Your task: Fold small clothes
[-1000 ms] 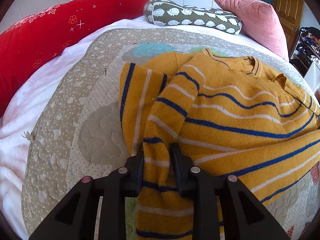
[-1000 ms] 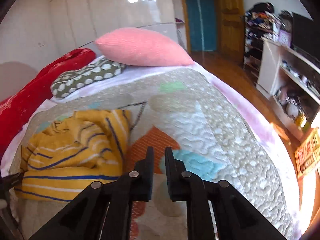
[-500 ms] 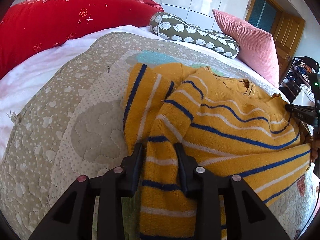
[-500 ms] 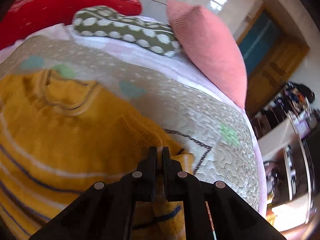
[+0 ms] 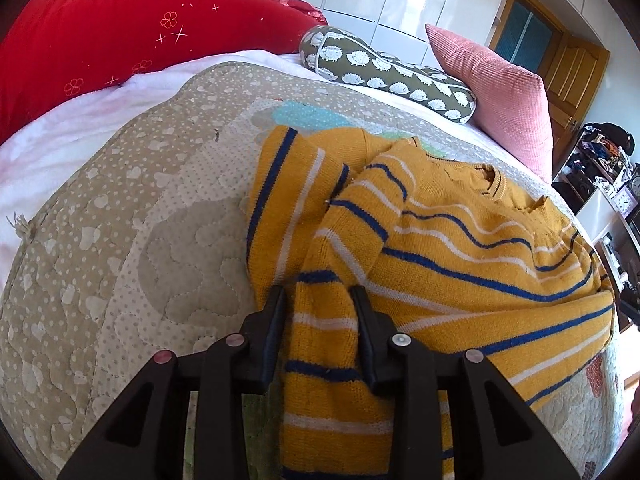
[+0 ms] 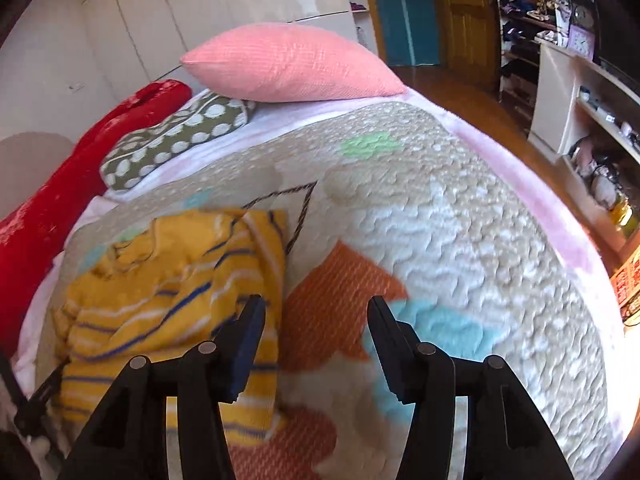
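1. The quilted bedspread fills most of what I see: beige with pale hearts and dots on its left side, and in the right wrist view orange, turquoise and green patches.
2. Along the far left edge lies a long red bolster, printed with small flowers and stars; I also catch it on the left in the right wrist view.
3. A pink cushion sits at the far right end of the bed, propped against the wardrobe wall.
4. Between bolster and cushion lies an olive pillow with a white hedgehog print, touching the pink cushion.
5. The yellow sweater, striped in navy and white, lies on the bedspread right of centre, collar towards the far side. One sleeve is folded across the body. In the right wrist view it sits bunched on the near left, somewhat blurred.
6. My left gripper is clamped on a sleeve of the sweater: knit fills the gap between both fingers and hangs down towards me.
7. My right gripper has its fingers spread wide with nothing between them, above the orange patch. Its left finger overlaps the sweater's near right edge; I cannot tell whether it touches.
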